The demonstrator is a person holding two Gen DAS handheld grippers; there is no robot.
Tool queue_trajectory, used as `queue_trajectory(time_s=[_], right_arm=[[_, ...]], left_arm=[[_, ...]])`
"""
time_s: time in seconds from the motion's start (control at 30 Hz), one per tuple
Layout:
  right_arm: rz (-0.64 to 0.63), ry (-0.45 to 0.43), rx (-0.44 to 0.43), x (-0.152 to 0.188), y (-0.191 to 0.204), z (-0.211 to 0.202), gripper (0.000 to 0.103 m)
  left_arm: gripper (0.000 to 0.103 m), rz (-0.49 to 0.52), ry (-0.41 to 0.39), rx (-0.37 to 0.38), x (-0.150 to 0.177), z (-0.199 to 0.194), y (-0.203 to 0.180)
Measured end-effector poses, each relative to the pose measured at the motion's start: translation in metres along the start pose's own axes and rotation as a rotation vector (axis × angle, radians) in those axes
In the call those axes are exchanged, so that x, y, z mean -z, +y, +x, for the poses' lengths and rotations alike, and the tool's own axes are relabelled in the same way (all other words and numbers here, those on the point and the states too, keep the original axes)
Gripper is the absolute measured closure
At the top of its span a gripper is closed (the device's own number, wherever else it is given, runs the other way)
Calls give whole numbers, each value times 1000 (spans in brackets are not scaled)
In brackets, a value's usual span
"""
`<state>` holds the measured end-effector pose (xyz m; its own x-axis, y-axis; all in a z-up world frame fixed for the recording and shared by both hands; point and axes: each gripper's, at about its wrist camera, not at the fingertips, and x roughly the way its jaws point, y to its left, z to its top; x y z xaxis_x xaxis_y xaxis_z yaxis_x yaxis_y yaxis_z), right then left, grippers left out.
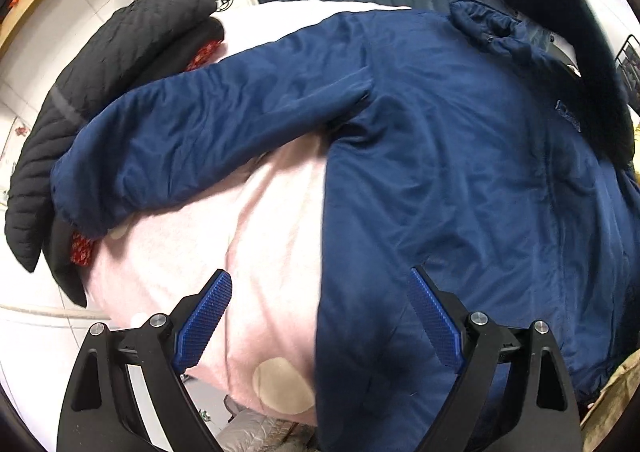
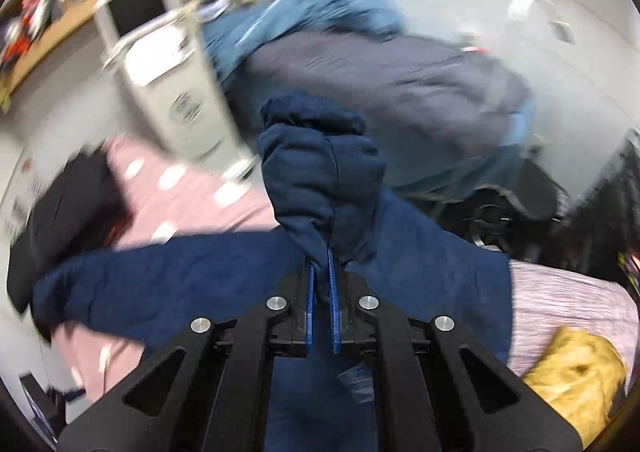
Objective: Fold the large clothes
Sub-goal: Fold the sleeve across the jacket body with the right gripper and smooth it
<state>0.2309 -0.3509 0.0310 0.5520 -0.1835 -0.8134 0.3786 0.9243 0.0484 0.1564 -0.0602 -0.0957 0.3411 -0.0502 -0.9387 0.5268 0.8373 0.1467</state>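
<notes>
Navy jacket [image 1: 460,156] fabric spreads across a pink blanket [image 1: 272,236], its body directly ahead of and beneath the left gripper [image 1: 320,316], one sleeve [image 1: 192,136] stretched out to the left until its cuff lies against a black quilted garment [image 1: 92,92] at the blanket's edge. The left gripper hangs with its blue-padded fingers [image 1: 204,320] wide apart and nothing between them; the left pad sits over bare pink blanket while the right pad is over the jacket's lower hem area, so the garment's side edge runs between the two fingers. In the right wrist view, heavily motion-blurred, the right gripper [image 2: 322,292] has its pads drawn close together and pinched on a bunched fold of the same jacket [image 2: 320,172], which rises above the fingertips in a gathered lump while the rest of the cloth drapes away to both sides over the blanket [image 2: 572,300]. A yellow garment [image 2: 576,376] lies at the lower right near that gripper. Beyond the blanket, a heap of grey and light-blue clothing [image 2: 380,64] sits well apart, beside a white cabinet [image 2: 168,64].
</notes>
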Motion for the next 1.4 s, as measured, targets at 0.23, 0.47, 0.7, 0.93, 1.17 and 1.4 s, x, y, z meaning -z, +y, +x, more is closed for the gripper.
queue_trajectory(time_s=[0.23,0.47,0.7,0.93,1.17,1.4], right_arm=[[-362,172,96,104,122,85,96],[-481,202,94,156,140,92,24],[-163,162,55,140,46,43,20],[167,241,165,145,-78,46,20],[241,438,185,176,-116,100,19],[199,425,228,192,-104,120,5]], left_arm=[[16,-53,52,17,7,15,8],[14,44,18,20,-24,17,-20],[12,141,-95,94,-94,4,-68],[10,279,-185,205,-174,11,-158],[9,277,77,140,-188,117,-204],[5,183,109,176,-180,148,-199]])
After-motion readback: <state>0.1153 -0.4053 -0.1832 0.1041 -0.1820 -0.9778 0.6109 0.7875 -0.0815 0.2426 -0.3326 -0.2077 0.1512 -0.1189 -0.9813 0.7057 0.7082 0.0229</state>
